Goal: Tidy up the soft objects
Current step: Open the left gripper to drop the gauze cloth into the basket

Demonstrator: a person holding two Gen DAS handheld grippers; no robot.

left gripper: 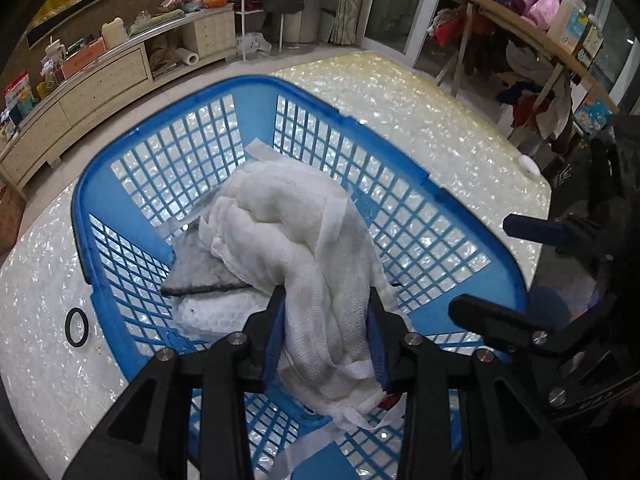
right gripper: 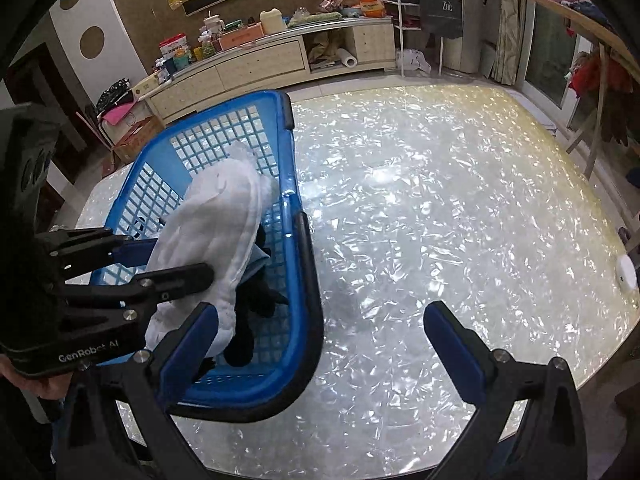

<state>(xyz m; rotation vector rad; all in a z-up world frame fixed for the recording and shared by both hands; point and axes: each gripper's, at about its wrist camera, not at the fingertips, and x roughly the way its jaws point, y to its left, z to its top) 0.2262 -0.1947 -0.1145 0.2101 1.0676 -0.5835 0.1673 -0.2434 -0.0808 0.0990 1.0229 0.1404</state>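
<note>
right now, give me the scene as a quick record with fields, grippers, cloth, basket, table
left gripper: shut on the white cloth, over the basket
right gripper: open, empty, beside the basket above the table
blue basket: on the table, holds a grey cloth and other white fabric
table: shiny pearly top, small white disc near its edge

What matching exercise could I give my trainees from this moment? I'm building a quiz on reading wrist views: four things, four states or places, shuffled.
Things:
1. white cloth
2. blue basket
3. right gripper
4. small white disc

States or places:
a. jaws wide apart, nothing between them
b. near the table's edge, away from the basket
c. clamped in the left gripper, over the basket
d. standing on the shiny table, holding dark and light cloths

Pairs: 1-c, 2-d, 3-a, 4-b
</note>
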